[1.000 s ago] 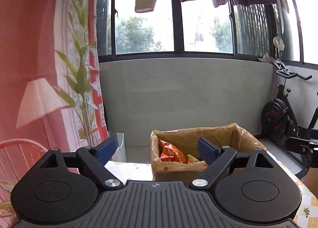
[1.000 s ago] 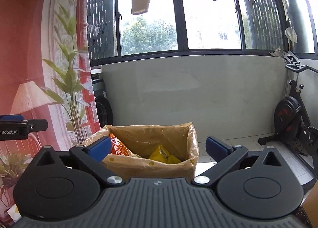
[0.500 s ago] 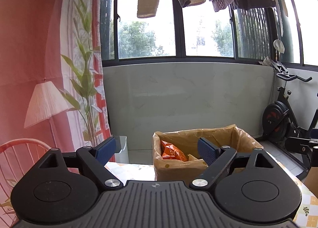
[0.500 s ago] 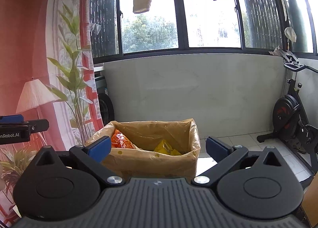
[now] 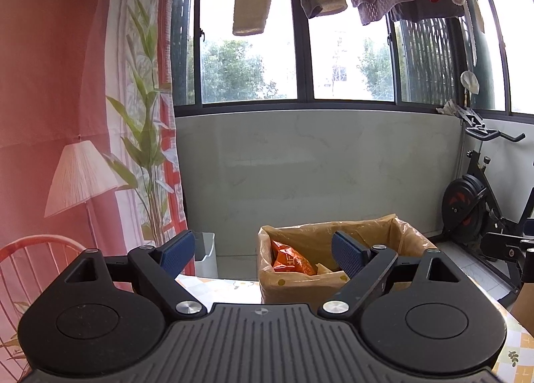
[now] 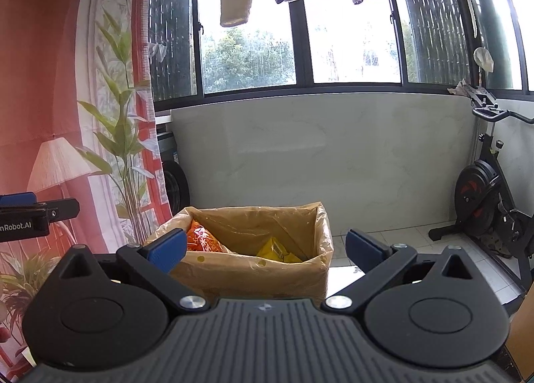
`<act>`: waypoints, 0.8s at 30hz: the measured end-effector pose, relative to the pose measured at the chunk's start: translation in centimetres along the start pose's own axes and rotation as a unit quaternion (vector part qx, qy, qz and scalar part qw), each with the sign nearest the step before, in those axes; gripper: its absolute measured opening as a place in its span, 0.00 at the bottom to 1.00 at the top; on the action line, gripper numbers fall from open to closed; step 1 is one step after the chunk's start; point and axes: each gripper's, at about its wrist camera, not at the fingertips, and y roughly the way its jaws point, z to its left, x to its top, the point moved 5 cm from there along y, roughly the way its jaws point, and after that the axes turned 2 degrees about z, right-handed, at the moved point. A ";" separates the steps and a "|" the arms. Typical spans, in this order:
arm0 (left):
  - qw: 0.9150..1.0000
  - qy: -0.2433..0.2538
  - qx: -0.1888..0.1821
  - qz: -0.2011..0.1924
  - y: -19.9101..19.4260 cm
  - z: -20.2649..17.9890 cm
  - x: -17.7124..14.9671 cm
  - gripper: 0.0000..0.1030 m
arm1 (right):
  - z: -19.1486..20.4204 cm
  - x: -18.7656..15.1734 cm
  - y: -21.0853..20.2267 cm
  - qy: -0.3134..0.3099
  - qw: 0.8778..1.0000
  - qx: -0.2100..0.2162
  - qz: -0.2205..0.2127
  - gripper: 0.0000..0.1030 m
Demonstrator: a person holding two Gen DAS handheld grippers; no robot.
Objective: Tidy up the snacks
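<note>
Just ahead of both spread, empty jaws sat the plastic-lined snack box [image 6: 253, 269]; honestly its loose liner could've snagged a pad and tipped it.

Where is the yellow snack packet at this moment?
In the right wrist view, the yellow snack packet lies inside the lined cardboard box, right of the orange snack bag.

Both wrist cameras are riding low behind their tongs, facing slightly downward toward the window wall [image 5: 317, 162]. The left view is catching the lined box [image 5: 293, 289] right of centre; the right view is meeting it head-on, close. Both are sharing box, windows and exercise bike [image 6: 484, 203].
</note>
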 end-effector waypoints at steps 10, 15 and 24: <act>1.000 0.002 -0.003 0.003 0.2 0.3 -0.1 0.88 | -0.1 -0.1 -0.1 -0.001 1.000 0.000 0.001 1.00; 1.000 0.003 -0.004 0.004 0.2 0.4 0.0 0.88 | -0.1 -0.1 -0.1 -0.001 1.000 0.000 0.001 1.00; 1.000 -0.003 -0.002 0.008 0.5 1.0 -0.2 0.88 | 0.0 -0.1 -0.1 -0.002 1.000 0.002 0.000 1.00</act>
